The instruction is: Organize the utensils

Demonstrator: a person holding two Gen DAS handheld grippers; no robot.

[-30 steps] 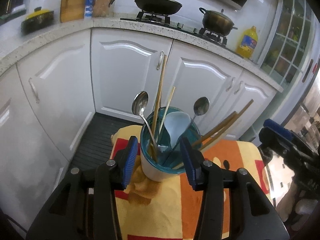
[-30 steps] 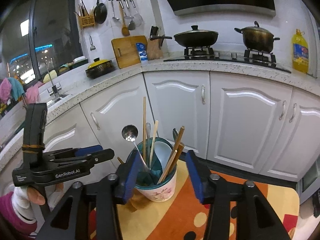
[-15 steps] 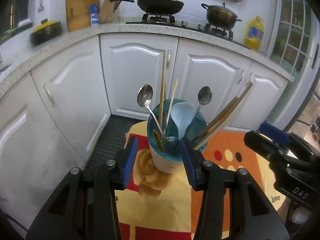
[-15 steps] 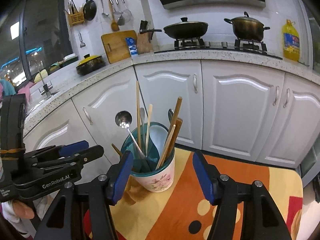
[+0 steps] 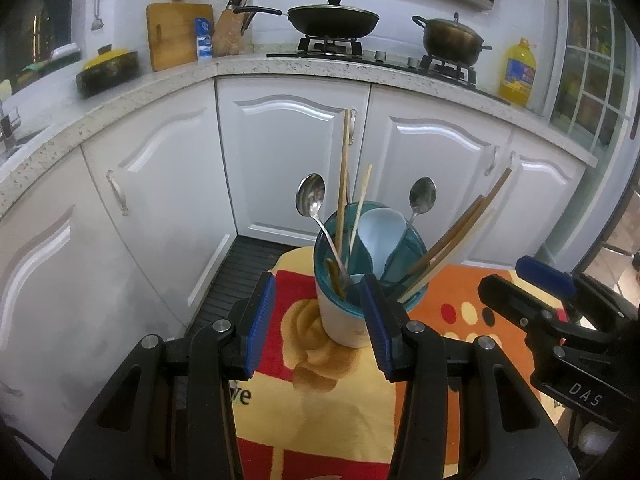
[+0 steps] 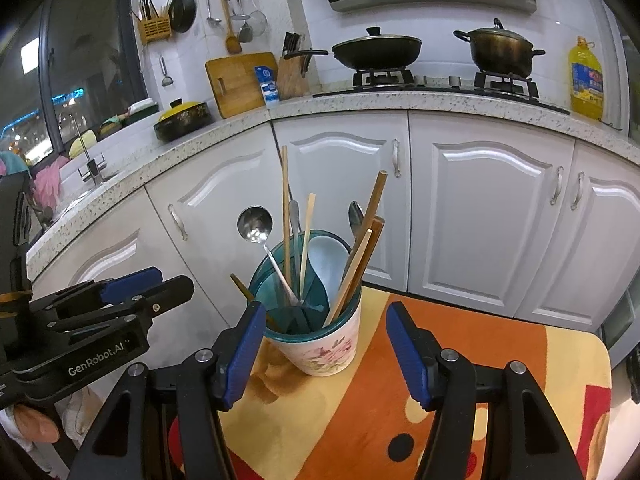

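Note:
A white floral cup (image 6: 325, 354) with a teal insert stands on a colourful cloth (image 6: 480, 332). It holds metal spoons (image 6: 255, 223), wooden chopsticks (image 6: 370, 216) and a pale blue spoon (image 6: 328, 256). My right gripper (image 6: 324, 346) is open, its blue pads either side of the cup's base without touching it. In the left wrist view the cup (image 5: 344, 326) stands just beyond my open left gripper (image 5: 319, 322), whose right finger overlaps its front. The right gripper (image 5: 502, 274) shows at the right edge there. The left gripper (image 6: 172, 282) shows at the left of the right wrist view.
White cabinets (image 6: 480, 208) curve behind the small table. The speckled counter (image 5: 168, 80) carries a wok (image 5: 332, 20), a pot (image 5: 450, 40), a yellow oil bottle (image 5: 518, 72) and a cutting board (image 5: 178, 34). A dark floor mat (image 5: 240, 264) lies below the cabinets.
The right gripper has sunk a little toward the cup and its jaws stand slightly wider. The left view has swung, so the cup now sits right of centre between its fingers.

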